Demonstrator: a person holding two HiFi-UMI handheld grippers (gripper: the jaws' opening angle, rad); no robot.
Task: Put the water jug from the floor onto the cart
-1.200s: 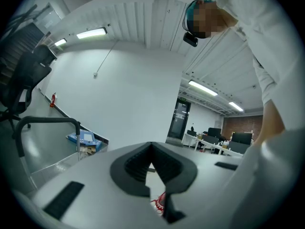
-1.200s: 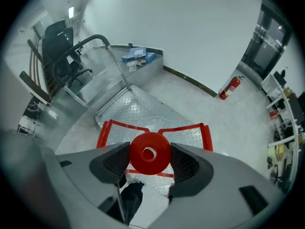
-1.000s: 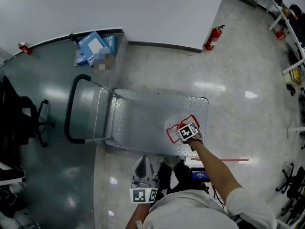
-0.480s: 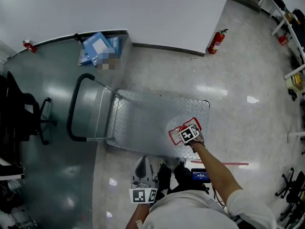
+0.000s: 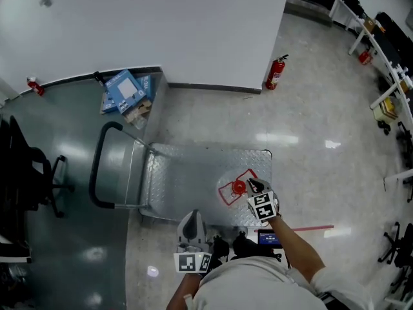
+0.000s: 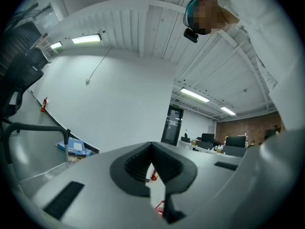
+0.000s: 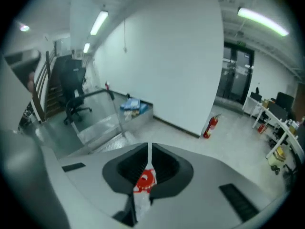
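Above the cart (image 5: 187, 166), right gripper (image 7: 148, 149) jaws just closed, empty; left gripper (image 6: 151, 147) jaws together.

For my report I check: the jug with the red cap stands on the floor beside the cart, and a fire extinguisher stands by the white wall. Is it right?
The jug stands on the cart, not on the floor; the head view shows this. The fire extinguisher part is correct.
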